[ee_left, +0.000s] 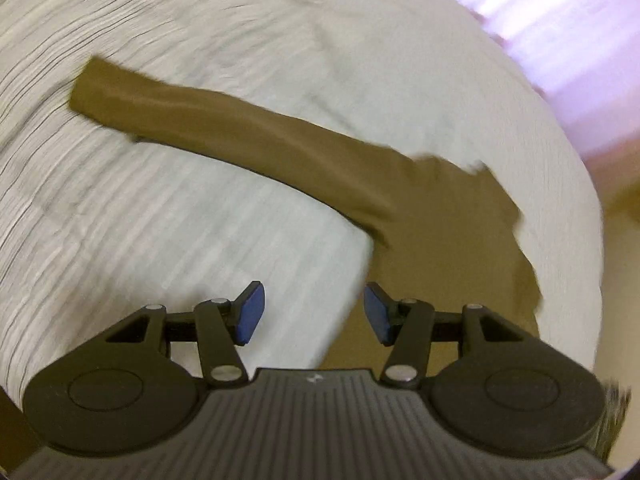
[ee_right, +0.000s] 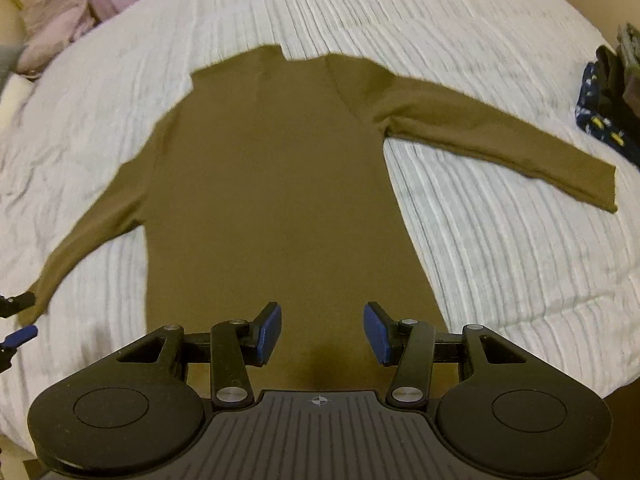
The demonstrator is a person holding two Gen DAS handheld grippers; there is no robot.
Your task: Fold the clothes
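Olive-brown knit, one long-sleeved sweater (ee_right: 276,184) is laid flat on the white ribbed bedspread (ee_right: 500,248) of the bed, both sleeves spread outward. It is judged soft, light and limp, best taken at the hem corners or a cuff. Two hand-held grippers are counted: the right hand-held gripper (ee_right: 322,334) is held open and empty above the hem, the left hand-held gripper (ee_left: 311,312) open and empty beside a sleeve.
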